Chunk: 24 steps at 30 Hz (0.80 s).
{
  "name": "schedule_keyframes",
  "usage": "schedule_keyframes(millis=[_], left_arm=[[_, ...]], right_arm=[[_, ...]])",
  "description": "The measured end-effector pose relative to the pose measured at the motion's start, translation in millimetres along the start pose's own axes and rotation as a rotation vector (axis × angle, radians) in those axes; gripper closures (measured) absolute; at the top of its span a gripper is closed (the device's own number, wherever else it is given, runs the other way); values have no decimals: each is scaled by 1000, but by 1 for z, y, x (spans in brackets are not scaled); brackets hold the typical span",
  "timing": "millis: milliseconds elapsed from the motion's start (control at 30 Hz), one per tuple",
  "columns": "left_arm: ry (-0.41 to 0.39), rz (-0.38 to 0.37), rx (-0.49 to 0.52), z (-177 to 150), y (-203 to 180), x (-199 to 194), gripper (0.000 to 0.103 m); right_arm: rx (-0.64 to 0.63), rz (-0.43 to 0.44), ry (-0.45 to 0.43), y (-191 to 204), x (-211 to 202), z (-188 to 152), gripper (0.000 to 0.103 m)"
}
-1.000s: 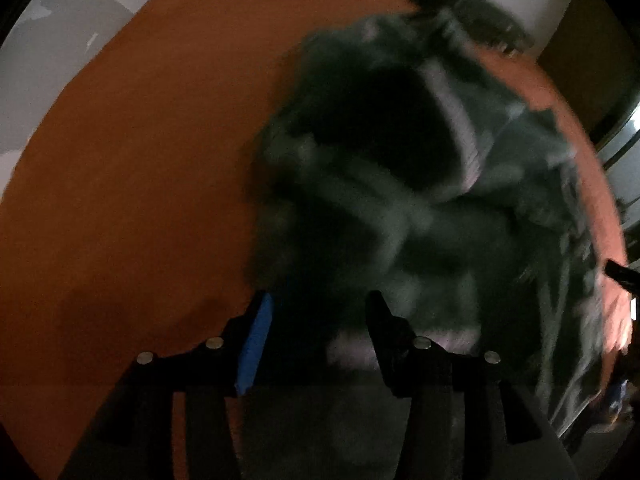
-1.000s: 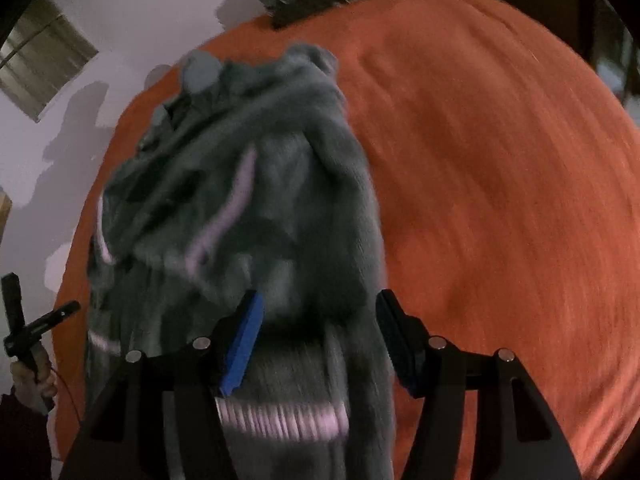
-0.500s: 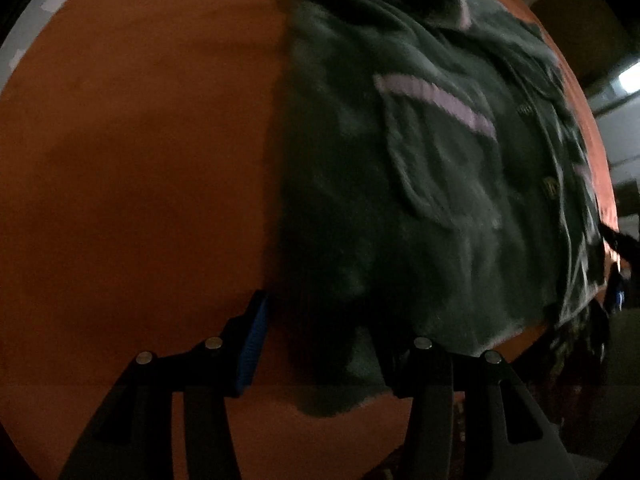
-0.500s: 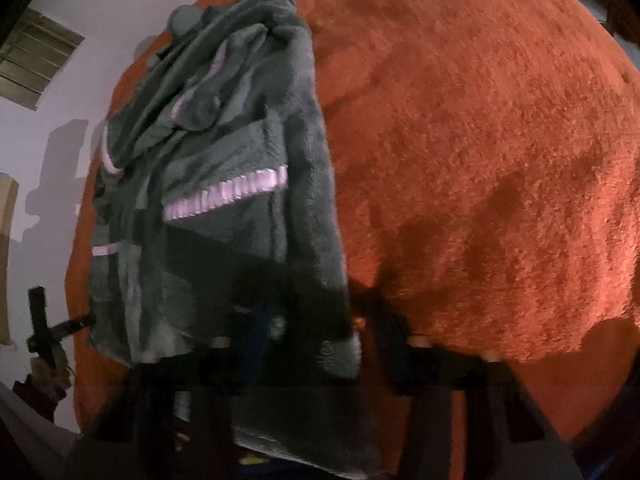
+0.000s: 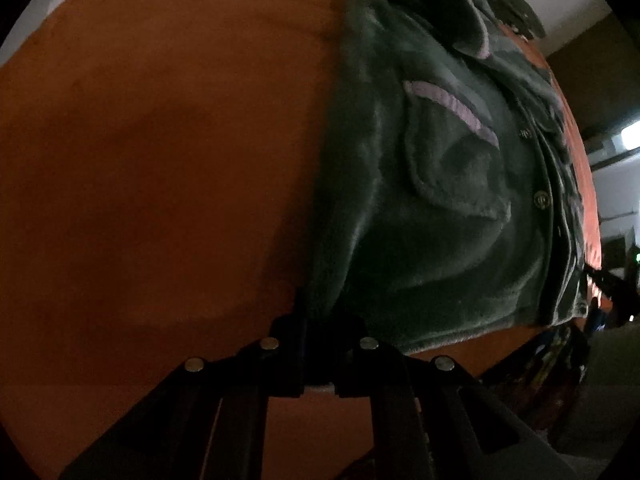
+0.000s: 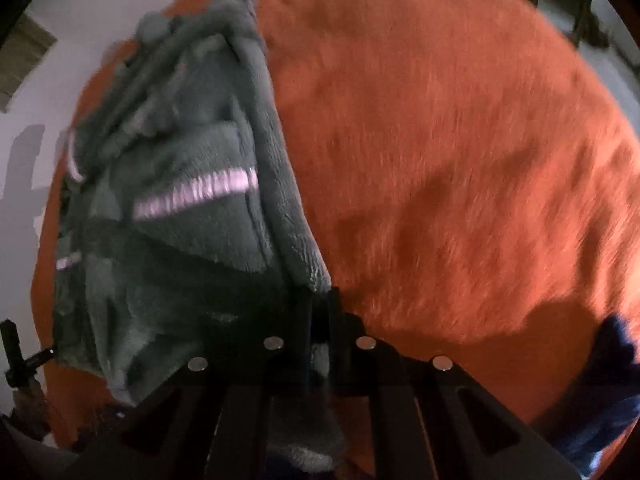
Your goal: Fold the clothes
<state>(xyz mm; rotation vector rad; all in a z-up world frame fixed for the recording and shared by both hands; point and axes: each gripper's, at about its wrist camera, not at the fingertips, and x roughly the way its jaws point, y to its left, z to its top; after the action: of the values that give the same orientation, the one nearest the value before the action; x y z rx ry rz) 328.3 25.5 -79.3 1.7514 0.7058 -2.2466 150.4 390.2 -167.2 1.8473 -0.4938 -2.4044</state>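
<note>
Orange plush bedding (image 6: 460, 140) fills both wrist views, dim and soft, with a pale wall behind it.

At the bottom of the left wrist view, the left gripper (image 5: 320, 320) has just been closing, and its jaws now pinch the near left corner of a grey-green fleece jacket (image 5: 440, 200). The right gripper (image 6: 320, 312) has likewise just been closing; it is clenched on the jacket's opposite near corner, and a flap of fleece hangs below its jaws.

Outward from both grips, the jacket lies spread front-up on the bedding. It has a patch pocket trimmed in pale lilac (image 5: 452, 100), a row of buttons (image 5: 541, 199) along the front opening, and a collar at the far end.

Judging from this, both grips look shallow, taking only the thick hem. If the corners are lifted and carried toward the collar, fleece could slide out of one pinch and the fold would land crooked. Plush on plush drags, so the far half may bunch rather than lie flat. The open front edge could also flop apart, since I cannot tell whether the buttons are fastened.
</note>
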Motion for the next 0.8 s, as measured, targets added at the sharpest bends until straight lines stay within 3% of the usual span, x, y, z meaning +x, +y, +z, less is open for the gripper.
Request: schedule_keyframes(millis=[67,233,267,367,467,600,667,800], left_arm=[[-11,32,51,5,-12,-6,89],[-89,67,227,14,-53,-35,68],[-104,63,264,15,-62,-39,63],[-126,82,412,7,-88,-38,59],[-76,127,450,-5,-83,-22,59],[-79,165,354,-18,-52,-37,59],[-86,181,288,-23,-33,-44,59],[-84,174,188,-31,-9,-44,59]], right_arm=[[-30,0,7,7,0,5,94],[-142,1,-131,35,-38,19,83],[-185,13,-169,47,-46,21,79],[-420,115,-158,103,-44,21,69],[-528,320,21,149,-12,19,68],[-510,541,281,205,47,17,68],[-543,568,370,235,72,8,68],[-612,565,434,258,96,-13,68]])
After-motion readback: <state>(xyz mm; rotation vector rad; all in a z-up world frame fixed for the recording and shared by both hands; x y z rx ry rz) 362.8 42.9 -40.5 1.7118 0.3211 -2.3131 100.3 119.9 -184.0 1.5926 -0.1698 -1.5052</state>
